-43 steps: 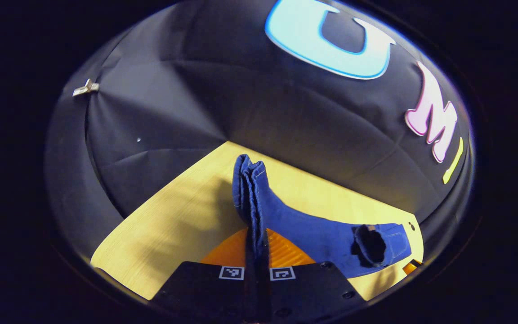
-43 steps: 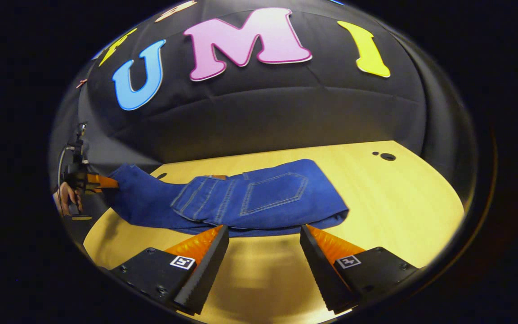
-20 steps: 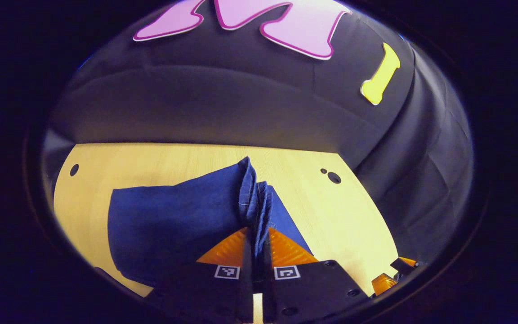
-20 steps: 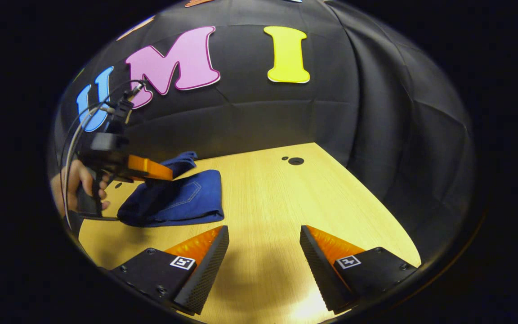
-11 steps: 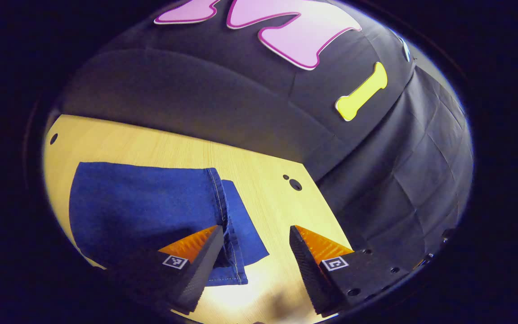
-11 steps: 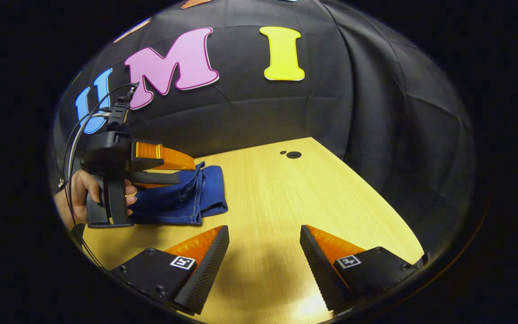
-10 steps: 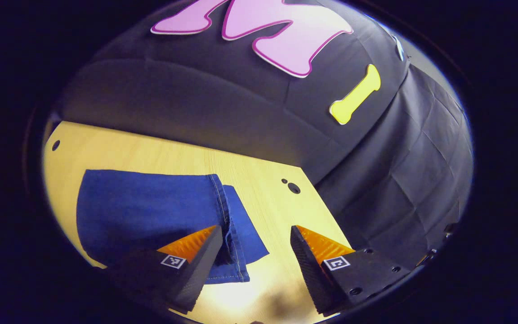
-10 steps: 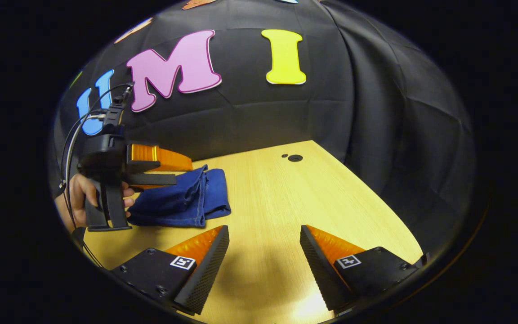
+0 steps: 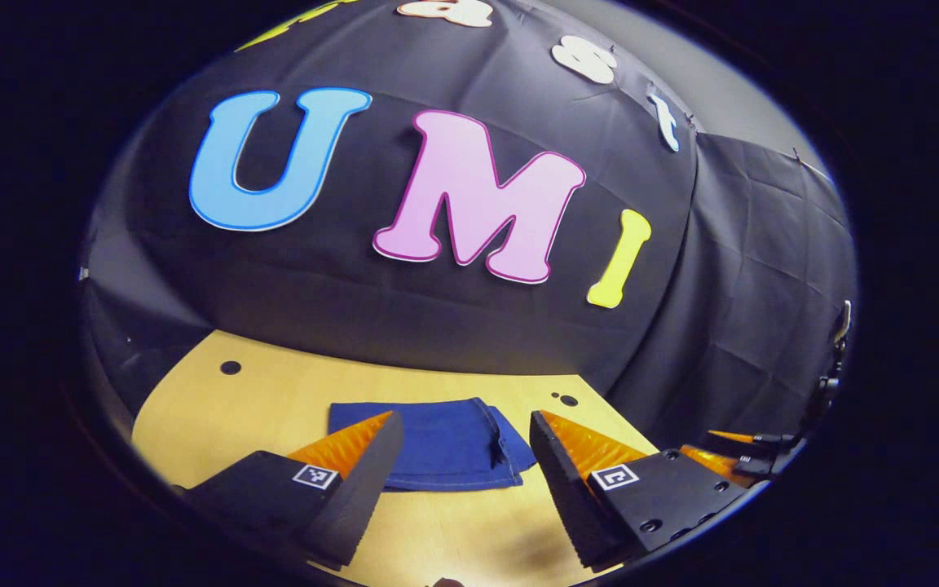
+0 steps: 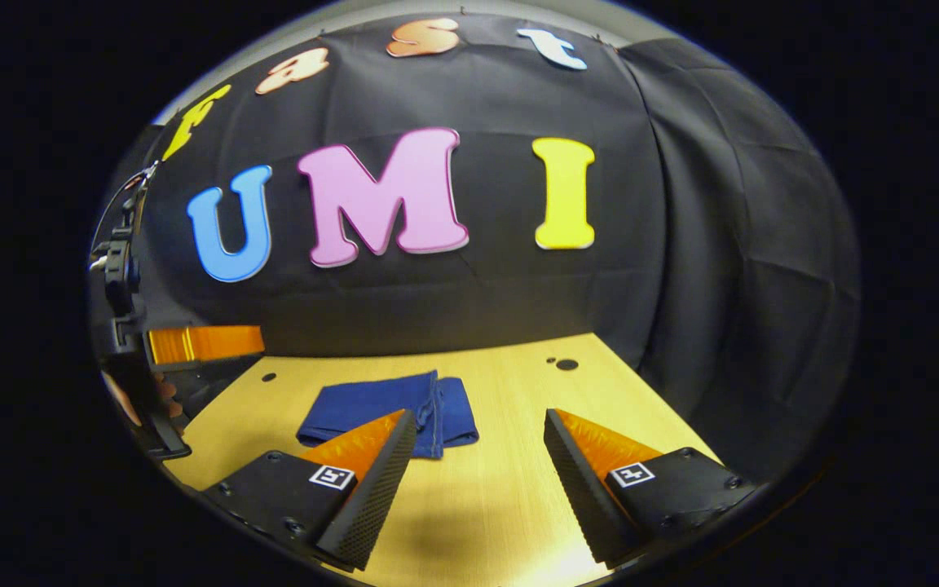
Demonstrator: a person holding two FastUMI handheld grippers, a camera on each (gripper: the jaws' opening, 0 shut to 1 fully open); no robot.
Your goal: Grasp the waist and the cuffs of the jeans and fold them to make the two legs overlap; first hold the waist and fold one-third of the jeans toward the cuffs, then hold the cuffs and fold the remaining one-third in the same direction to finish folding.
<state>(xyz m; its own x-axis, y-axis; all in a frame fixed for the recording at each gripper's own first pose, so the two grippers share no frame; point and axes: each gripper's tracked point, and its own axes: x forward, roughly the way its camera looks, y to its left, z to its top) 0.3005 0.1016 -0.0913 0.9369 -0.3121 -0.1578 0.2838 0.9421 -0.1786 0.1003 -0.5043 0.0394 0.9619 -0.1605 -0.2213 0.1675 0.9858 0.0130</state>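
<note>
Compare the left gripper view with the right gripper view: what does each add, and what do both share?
Left gripper view adds: the left gripper from behind, fingers apart, and the right gripper at the picture's right edge.
Right gripper view adds: the right gripper's own spread fingers, the left gripper side-on, and part of a hand holding it.
Both share: the folded jeans lying flat on the wooden table, touched by neither gripper.

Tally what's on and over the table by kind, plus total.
Jeans, folded, on the table: 1
Grippers, left gripper and right gripper, both with fingers spread, holding nothing: 2
Total: 3
</note>
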